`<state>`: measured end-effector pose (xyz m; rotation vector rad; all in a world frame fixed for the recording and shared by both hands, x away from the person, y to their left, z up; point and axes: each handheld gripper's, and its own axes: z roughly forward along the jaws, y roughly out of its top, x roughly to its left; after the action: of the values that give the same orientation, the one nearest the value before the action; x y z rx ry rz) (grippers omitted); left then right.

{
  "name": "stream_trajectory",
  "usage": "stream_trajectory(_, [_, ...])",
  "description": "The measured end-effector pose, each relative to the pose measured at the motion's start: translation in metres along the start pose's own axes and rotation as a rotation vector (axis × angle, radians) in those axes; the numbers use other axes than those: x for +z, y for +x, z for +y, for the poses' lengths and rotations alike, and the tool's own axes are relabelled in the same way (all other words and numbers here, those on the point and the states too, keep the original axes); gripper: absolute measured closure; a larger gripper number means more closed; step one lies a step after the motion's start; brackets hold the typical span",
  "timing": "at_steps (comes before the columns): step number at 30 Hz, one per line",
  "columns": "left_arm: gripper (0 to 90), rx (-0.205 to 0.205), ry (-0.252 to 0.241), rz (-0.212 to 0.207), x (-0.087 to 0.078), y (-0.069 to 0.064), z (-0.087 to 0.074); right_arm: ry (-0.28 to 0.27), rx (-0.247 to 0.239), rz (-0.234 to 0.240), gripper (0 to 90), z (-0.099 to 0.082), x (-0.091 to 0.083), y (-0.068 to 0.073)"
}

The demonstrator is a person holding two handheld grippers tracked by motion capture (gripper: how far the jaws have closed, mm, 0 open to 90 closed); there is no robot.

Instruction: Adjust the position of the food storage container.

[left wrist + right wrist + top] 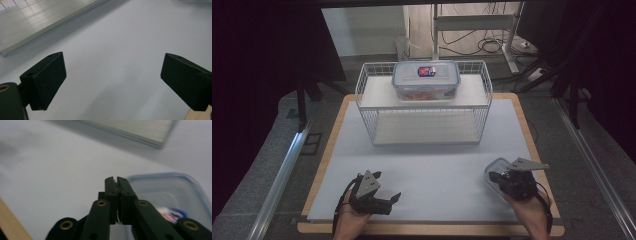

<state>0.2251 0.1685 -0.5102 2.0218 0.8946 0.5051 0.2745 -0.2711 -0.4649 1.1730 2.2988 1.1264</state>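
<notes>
A clear plastic lid (496, 166) with a blue rim lies on the white mat at the front right; in the right gripper view the lid (172, 192) shows a red and blue label. My right gripper (493, 176) hangs over the lid's near edge. Its jaws (116, 180) are pressed together, with nothing seen between them, just left of the lid's rim. My left gripper (388, 199) rests at the front left, open wide (112, 80) over bare mat. A clear storage box (426, 80) with a blue-rimmed lid sits on top of the white wire rack (367, 107).
The wire rack stands at the back middle of the white mat (427, 160), with a lower shelf (424, 127) open toward me. The wooden table edge (319, 170) frames the mat. Black stands and cables lie on the floor behind.
</notes>
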Motion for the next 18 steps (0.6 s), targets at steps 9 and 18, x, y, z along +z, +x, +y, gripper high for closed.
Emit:
stream_trajectory(9, [6.9, -0.031, 0.021, -0.016, 0.002, 0.003, -0.002, -0.055, 0.127, -0.172, 89.7, -0.025, -0.038, -0.042])
stream_trajectory(18, [7.0, -0.044, 0.034, -0.032, 0.004, 0.004, -0.003, 0.000, 0.202, -0.286, 89.6, -0.047, -0.045, -0.067])
